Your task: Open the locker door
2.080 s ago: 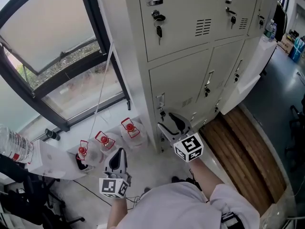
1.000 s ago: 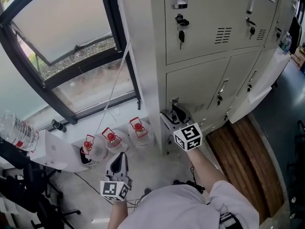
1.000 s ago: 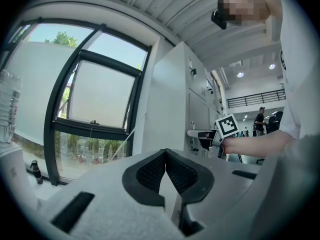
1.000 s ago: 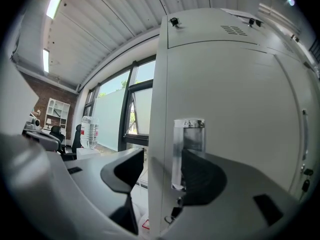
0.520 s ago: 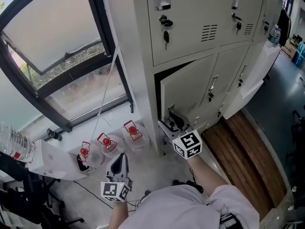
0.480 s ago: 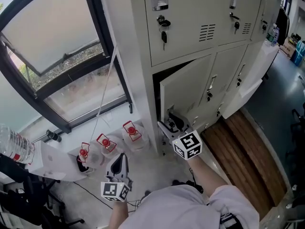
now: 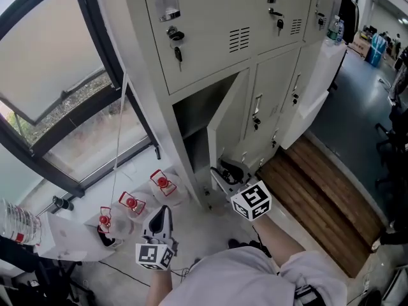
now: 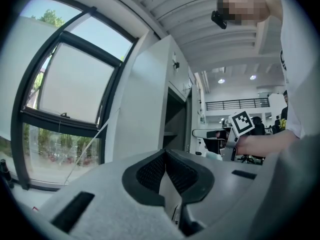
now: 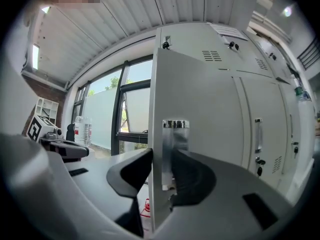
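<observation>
The lower-left locker door (image 7: 227,116) stands swung out from the beige locker bank, and its dark compartment (image 7: 191,120) shows behind it. My right gripper (image 7: 224,171) holds the door's free edge low down. In the right gripper view the door's edge (image 9: 157,134) and its chrome handle (image 9: 175,149) sit between the jaws of the right gripper (image 9: 162,170), which have just been closing and press on them. My left gripper (image 7: 160,213) hangs apart to the left, shut and empty, its pads meeting (image 8: 165,155).
Three clear jugs with red caps (image 7: 162,182) stand on the floor left of the lockers, below a big window (image 7: 57,88). The upper locker has a key in its lock (image 7: 176,40). Another white door (image 7: 312,88) hangs open further right, above a wooden floor strip (image 7: 319,196).
The lower-left door went from closed to ajar to widely swung out. My right gripper stayed at its edge and came back with it. The left gripper barely shifted.
</observation>
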Demonstrator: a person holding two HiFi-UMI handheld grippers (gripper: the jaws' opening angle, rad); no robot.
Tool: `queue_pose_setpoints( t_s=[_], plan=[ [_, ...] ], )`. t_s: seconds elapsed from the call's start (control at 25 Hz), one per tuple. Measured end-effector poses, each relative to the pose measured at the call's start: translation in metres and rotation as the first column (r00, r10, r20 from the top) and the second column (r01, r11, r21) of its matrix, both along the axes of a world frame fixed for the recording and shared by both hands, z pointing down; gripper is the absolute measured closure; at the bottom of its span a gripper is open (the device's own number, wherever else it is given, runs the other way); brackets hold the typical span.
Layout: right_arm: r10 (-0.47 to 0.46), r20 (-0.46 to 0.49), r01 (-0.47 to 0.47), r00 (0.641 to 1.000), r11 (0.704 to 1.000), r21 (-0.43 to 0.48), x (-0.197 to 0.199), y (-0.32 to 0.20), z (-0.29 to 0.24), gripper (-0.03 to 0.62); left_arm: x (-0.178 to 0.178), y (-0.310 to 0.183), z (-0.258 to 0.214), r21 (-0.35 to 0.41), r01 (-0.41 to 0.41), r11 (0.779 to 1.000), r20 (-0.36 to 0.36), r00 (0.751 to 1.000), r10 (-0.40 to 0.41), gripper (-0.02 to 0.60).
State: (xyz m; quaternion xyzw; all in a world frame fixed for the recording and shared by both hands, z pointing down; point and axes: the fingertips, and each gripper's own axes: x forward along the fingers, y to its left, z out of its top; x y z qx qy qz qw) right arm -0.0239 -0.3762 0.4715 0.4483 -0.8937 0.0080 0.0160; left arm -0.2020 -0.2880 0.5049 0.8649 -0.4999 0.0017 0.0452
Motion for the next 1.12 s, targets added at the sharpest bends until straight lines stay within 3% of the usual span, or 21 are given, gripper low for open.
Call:
queue_pose_setpoints(
  t_s=[0.56,1.12],
  plan=[
    [0.09,-0.024,-0.09,0.996,0.996,0.007,0.056,0.035,0.001,0.467,0.054,-0.017,0.002,-0.002,-0.163,0.987,-0.011,0.987,0.163,0.574],
    [0.267,-0.033,-0.267,0.963,0.964,0.001,0.148,0.065,0.002,0.467,0.129,-0.026,0.005,-0.009,-0.341,0.94,-0.022,0.94,0.341,0.574]
  ],
)
